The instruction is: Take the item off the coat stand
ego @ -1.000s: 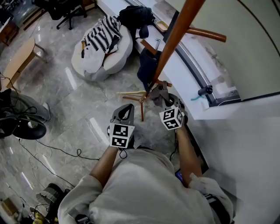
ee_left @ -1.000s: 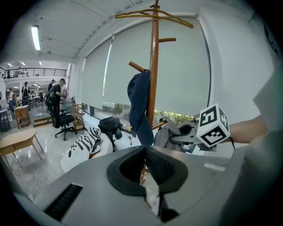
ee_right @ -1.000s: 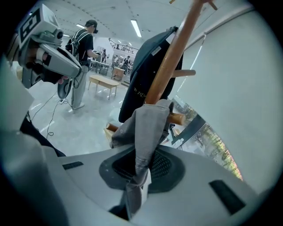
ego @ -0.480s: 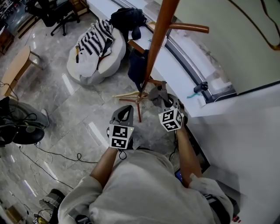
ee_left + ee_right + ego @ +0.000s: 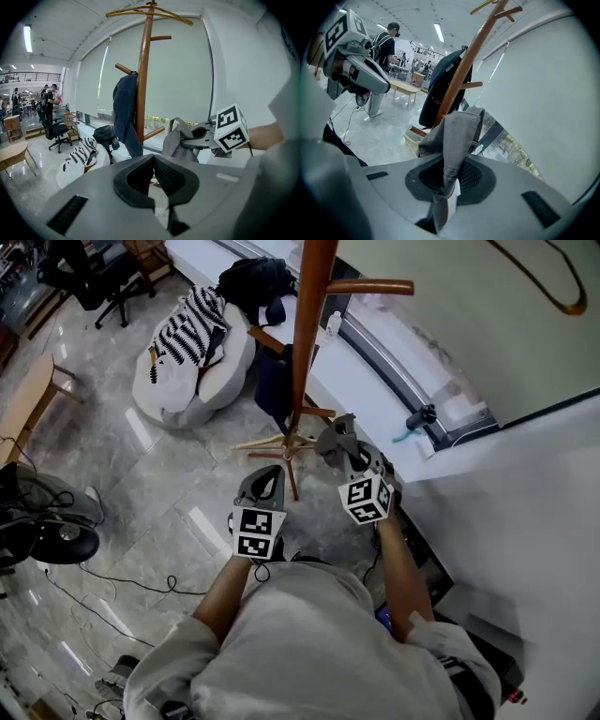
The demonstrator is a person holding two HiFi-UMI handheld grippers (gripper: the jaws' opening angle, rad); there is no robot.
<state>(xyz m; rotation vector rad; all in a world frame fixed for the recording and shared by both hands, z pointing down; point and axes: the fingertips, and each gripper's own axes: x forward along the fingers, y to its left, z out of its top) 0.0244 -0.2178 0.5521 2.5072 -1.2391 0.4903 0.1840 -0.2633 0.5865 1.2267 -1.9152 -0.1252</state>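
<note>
The wooden coat stand (image 5: 305,343) rises in front of me, with a dark navy jacket (image 5: 272,390) still hanging on a peg. My right gripper (image 5: 343,444) is shut on a grey cloth item (image 5: 332,437) and holds it just right of the pole, off the pegs. In the right gripper view the grey cloth (image 5: 457,133) rises out of the closed jaws of the right gripper (image 5: 451,165), in front of the stand (image 5: 464,70). My left gripper (image 5: 266,476) hangs beside it, lower left, shut and empty. In its own view the left gripper (image 5: 153,159) has its pads meeting.
A white beanbag (image 5: 164,390) with a striped garment lies at far left, with a black backpack (image 5: 251,279) behind it. A white window ledge (image 5: 375,381) runs along the right. The stand's legs (image 5: 272,442) spread on the floor. Cables (image 5: 112,582) trail at left.
The gap between the stand's pole and my right gripper has widened; the grey item stays gripped. Both grippers keep their places in the view while the room shifts left.
</note>
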